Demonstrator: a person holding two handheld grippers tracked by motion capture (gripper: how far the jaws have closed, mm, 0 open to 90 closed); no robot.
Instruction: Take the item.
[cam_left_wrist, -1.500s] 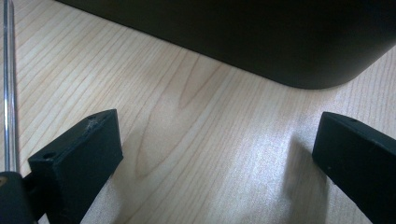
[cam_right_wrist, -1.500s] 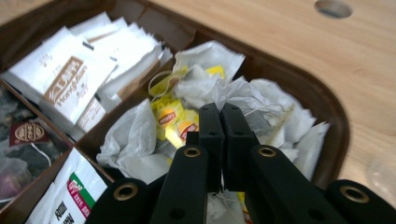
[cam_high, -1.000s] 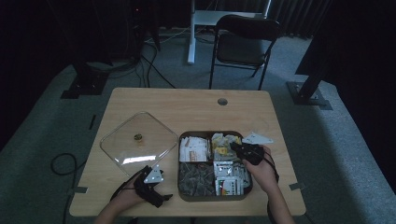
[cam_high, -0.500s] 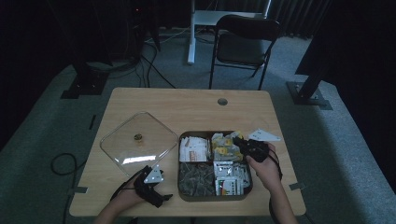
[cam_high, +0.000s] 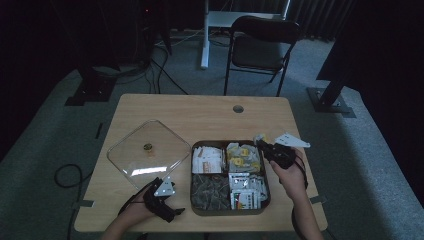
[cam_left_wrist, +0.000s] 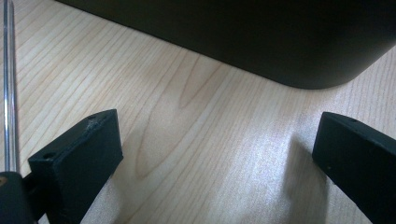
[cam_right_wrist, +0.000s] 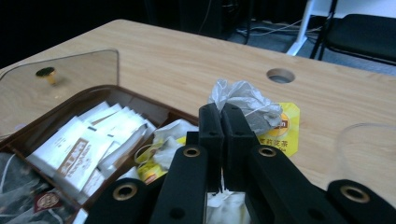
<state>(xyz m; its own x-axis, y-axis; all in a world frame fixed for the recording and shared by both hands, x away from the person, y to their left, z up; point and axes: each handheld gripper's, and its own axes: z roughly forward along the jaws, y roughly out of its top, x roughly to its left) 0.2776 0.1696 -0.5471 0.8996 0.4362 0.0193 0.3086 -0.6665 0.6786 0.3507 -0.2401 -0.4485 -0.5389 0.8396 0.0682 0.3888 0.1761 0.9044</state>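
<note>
A dark brown compartment tray (cam_high: 192, 209) holds white sachets (cam_high: 207, 159), yellow-tagged tea bags (cam_high: 242, 155) and other packets. Just above its far right corner, my right gripper (cam_high: 268, 148) is shut on a tea bag (cam_high: 260, 138). In the right gripper view the jaws (cam_right_wrist: 220, 112) pinch the crumpled white tea bag (cam_right_wrist: 245, 100), and its yellow tag (cam_right_wrist: 286, 125) hangs behind. My left gripper (cam_high: 170, 212) rests on the table by the tray's near left corner. It stands open (cam_left_wrist: 217, 140) over bare wood, facing the tray's dark wall (cam_left_wrist: 261, 37).
A clear square lid (cam_high: 149, 150) with a small brass knob (cam_high: 147, 146) lies left of the tray; its edge (cam_left_wrist: 8, 84) runs beside the left jaw. A cable hole (cam_high: 238, 108) is near the table's far edge. A folding chair (cam_high: 260, 45) stands beyond.
My right gripper has risen from over the tray's right compartments and drifted toward the far right corner, with the tea bag in it. The left gripper has stayed put.
</note>
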